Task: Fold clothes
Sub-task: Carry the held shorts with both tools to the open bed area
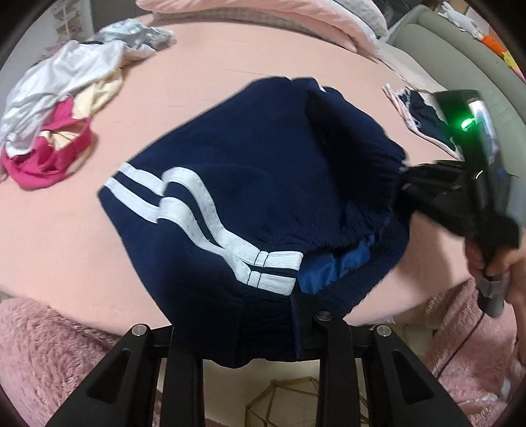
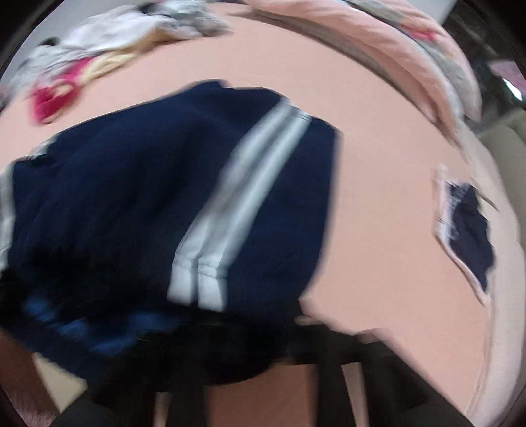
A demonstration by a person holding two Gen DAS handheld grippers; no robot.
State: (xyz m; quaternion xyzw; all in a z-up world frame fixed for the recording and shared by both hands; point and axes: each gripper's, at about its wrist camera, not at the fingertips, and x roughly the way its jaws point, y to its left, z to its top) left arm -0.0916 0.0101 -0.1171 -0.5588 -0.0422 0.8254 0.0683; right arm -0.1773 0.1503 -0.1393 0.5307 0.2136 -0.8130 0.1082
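Navy shorts (image 1: pixel 250 197) with two white side stripes hang stretched over the pink bed (image 1: pixel 230 85). My left gripper (image 1: pixel 263 331) is shut on the waistband corner by the striped seam. My right gripper (image 1: pixel 407 187) shows in the left wrist view at the right, shut on the other waistband corner. In the blurred right wrist view the shorts (image 2: pixel 148 203) fill the left half and my right gripper (image 2: pixel 250 354) pinches their dark waistband at the bottom; its fingers are mostly hidden by cloth.
A heap of unfolded clothes (image 1: pixel 59 108), white, cream and magenta, lies at the bed's far left. A folded pink-and-navy garment (image 1: pixel 417 111) lies at the right. Pillows (image 1: pixel 296 16) line the head of the bed. A fluffy pink rug (image 1: pixel 49 354) covers the floor below.
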